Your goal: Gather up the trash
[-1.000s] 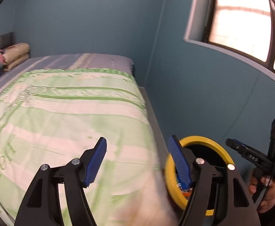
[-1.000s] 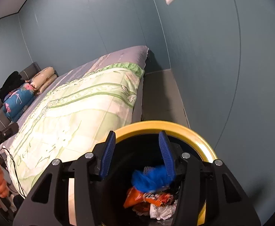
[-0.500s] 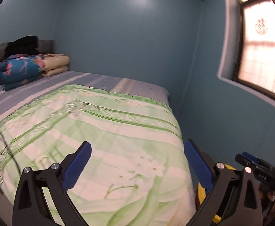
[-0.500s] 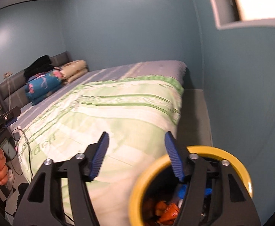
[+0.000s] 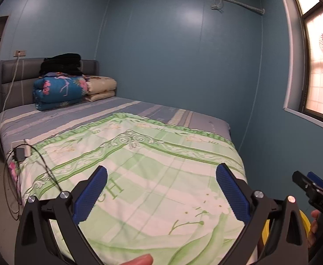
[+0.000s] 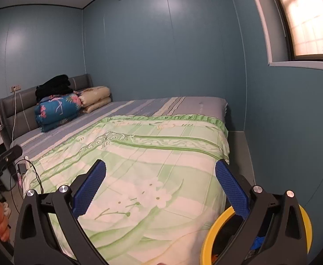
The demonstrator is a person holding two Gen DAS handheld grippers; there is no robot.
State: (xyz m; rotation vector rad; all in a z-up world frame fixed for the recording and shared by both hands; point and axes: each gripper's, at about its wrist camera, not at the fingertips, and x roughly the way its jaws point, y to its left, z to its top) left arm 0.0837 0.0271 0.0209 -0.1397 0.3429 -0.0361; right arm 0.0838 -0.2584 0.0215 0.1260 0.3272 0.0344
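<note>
Seen over a bed (image 5: 139, 176) with a green quilt: left tongs (image 5: 161, 193) spread wide, nothing between them. Right tongs (image 6: 160, 187) still opening, also empty. Stood upright on the floor just beside the bed's near corner, below the right tongs: a yellow-rimmed trash bin (image 6: 207, 240), mouth facing up, scraps (image 6: 257, 241) inside.

My left gripper (image 5: 161, 193) and right gripper (image 6: 160, 190) match: black triangular arms, silver screws at the pivots, ribbed blue pads (image 5: 232, 193). White lettering marks the black handle at the left view's right edge.
</note>
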